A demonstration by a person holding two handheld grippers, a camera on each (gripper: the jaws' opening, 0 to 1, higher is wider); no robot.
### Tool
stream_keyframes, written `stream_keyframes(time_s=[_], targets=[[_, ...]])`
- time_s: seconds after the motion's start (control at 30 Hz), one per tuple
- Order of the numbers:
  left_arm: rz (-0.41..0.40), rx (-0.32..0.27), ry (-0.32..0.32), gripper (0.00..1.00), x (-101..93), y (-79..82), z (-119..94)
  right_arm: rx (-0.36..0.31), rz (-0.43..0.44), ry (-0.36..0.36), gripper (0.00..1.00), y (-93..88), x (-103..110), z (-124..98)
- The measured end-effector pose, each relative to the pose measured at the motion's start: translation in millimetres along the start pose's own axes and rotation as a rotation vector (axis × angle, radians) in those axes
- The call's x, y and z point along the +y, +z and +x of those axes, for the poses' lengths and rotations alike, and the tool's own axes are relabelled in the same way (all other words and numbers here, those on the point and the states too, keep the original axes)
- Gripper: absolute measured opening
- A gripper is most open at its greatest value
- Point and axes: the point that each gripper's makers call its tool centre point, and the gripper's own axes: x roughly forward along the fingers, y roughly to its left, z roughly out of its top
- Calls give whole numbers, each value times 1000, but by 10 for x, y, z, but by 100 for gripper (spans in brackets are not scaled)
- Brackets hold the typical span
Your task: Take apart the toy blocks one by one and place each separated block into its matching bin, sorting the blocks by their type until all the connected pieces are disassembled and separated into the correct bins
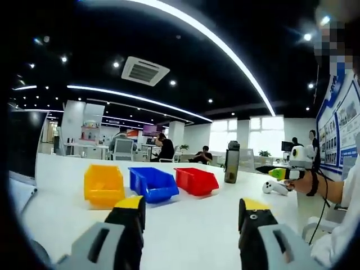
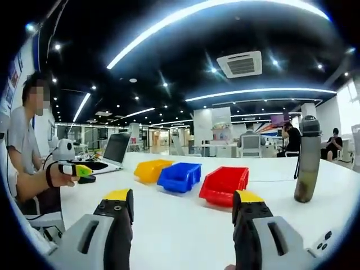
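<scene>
I held my left gripper [image 1: 191, 219] and right gripper [image 2: 183, 216] above the glossy white table [image 1: 185, 236], jaws spread wide and gripping nothing. Far across it sat a yellow plastic bin [image 1: 103, 184], a blue plastic bin [image 1: 152, 183] and a red plastic bin [image 1: 196, 180] in a row, a grey water bottle [image 2: 307, 160] to their right. Behind lay an open office with black ceiling and light strips.
</scene>
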Motion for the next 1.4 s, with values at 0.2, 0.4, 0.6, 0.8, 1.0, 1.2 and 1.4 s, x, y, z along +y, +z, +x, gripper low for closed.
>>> stream_keyframes(time_s=[0.2,0.4,0.6,0.8,1.0,1.2,1.4], targets=[[-3,5,2,67,6,-18,-5,2,1,-7,70,-8,-15,-13],[-3,7,0,67,-6,-25,-8,8,10,-12,69,-33,-28,-20],[-2,9,-1,67,-11,-26,-16,7,15,-16,68,-35,-36,-27],[33,62,-29,67,-17,-59,-56,3,10,-28,65,-1,-69,-60],[16,28,-31,67,-75,-7,-38,10,20,-30,64,-39,-59,-42],[9,28,-27,66,-58,-32,-48,10,16,-24,63,-30,-38,-32],[10,29,-24,66,-40,-34,-55,15,25,-26,62,-59,-34,-34]])
